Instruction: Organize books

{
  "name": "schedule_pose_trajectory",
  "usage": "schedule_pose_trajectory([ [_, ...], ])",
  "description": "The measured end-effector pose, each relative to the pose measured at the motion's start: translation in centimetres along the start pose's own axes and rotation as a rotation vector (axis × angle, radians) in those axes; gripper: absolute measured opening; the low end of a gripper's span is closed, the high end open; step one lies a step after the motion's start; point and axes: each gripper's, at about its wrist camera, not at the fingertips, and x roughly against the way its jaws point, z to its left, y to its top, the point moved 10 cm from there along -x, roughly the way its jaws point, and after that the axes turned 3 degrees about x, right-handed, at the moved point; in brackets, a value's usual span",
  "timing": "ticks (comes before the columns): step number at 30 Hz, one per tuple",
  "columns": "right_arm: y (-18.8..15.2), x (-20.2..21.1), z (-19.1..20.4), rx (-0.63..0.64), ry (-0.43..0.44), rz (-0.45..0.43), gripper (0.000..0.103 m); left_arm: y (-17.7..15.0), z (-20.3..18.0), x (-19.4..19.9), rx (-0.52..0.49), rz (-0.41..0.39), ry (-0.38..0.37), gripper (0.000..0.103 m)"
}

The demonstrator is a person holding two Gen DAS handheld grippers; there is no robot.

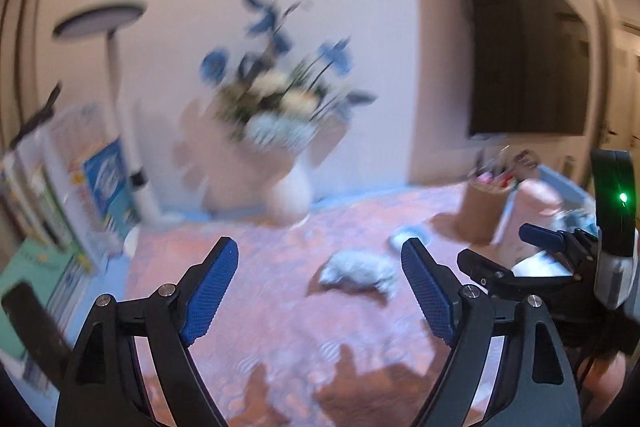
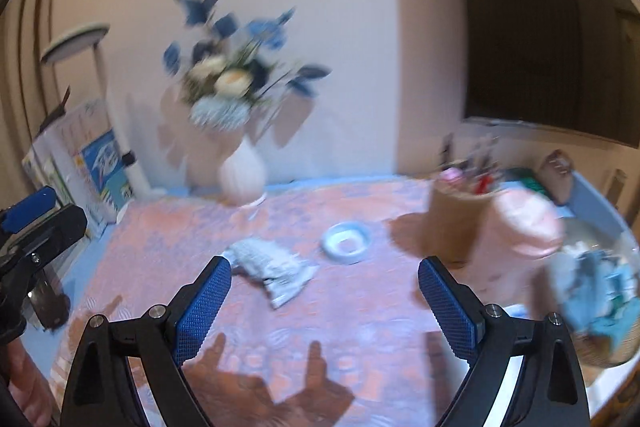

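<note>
Several books (image 1: 76, 195) stand upright in a row at the left edge of the table, leaning against the wall side; they also show in the right wrist view (image 2: 96, 175). A green book (image 1: 32, 291) lies lower left. My left gripper (image 1: 320, 291) is open and empty above the pink patterned tablecloth (image 1: 280, 307). My right gripper (image 2: 324, 307) is open and empty over the same cloth (image 2: 360, 327). Each gripper shows at the edge of the other's view. Both views are motion-blurred.
A white vase of blue and cream flowers (image 2: 240, 171) stands at the back. A crumpled white cloth (image 2: 272, 267), a small round dish (image 2: 346, 237), a brown pen holder (image 2: 460, 215) and a pink object (image 2: 524, 227) sit on the table. A white lamp (image 1: 120, 107) stands by the books.
</note>
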Motion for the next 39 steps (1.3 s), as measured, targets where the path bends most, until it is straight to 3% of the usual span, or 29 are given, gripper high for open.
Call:
schedule_pose_trajectory([
  [3,-2.2,-3.2,2.2,0.034,0.003,0.010,0.094,-3.4,2.2,-3.4,0.055,0.069,0.067,0.083],
  [8,-5.2,-6.6,2.8,0.039,0.051,0.026,0.094,-9.0,3.9,-8.4,0.161,0.241,0.084,0.082],
  [16,-7.1,-9.2,1.8,0.029,0.038,0.083,0.094,-11.0,4.1,-10.4,0.126,0.203,0.127,0.082],
  [31,-8.0,-10.2,1.8,0.048,0.010,0.127,0.095,-11.8,4.2,-11.4,0.146,0.241,0.107,0.083],
  [39,-8.0,-10.2,2.0,0.071,-0.001,0.120,0.100,-11.9,4.1,-11.4,0.141,0.244,0.108,0.083],
])
